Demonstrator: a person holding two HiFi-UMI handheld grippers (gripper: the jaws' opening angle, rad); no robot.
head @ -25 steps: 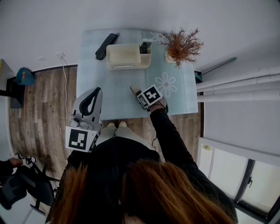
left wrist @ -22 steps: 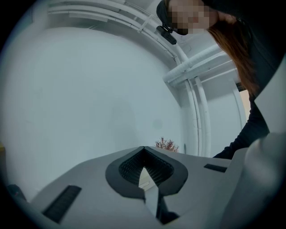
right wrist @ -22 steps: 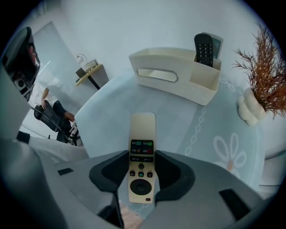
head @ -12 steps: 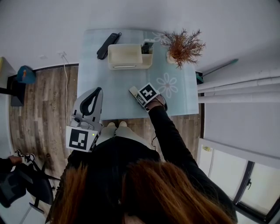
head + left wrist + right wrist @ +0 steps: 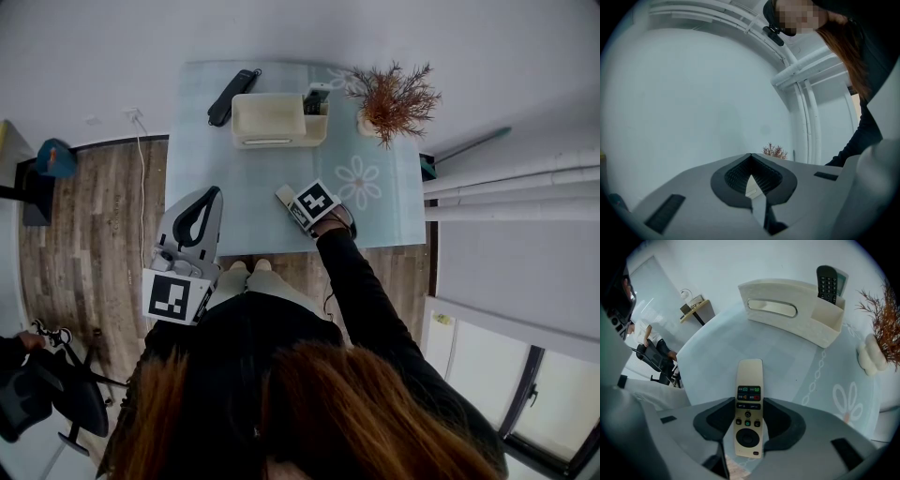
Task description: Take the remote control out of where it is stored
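**Step in hand: setting the remote down, out of its store.** The right gripper (image 5: 748,403), at lower centre and angled steeply down, has its jaws fairly wide and pressed on both long edges of the cream remote control (image 5: 750,376). The remote's far end is close to the pale table (image 5: 717,362), well apart from the storage box (image 5: 787,310) at the top. It is best lowered until that end rests, then laid flat before the jaws part. The left gripper (image 5: 751,157) is closed on nothing. 1 black remote (image 5: 828,283) stands in the box's side pocket
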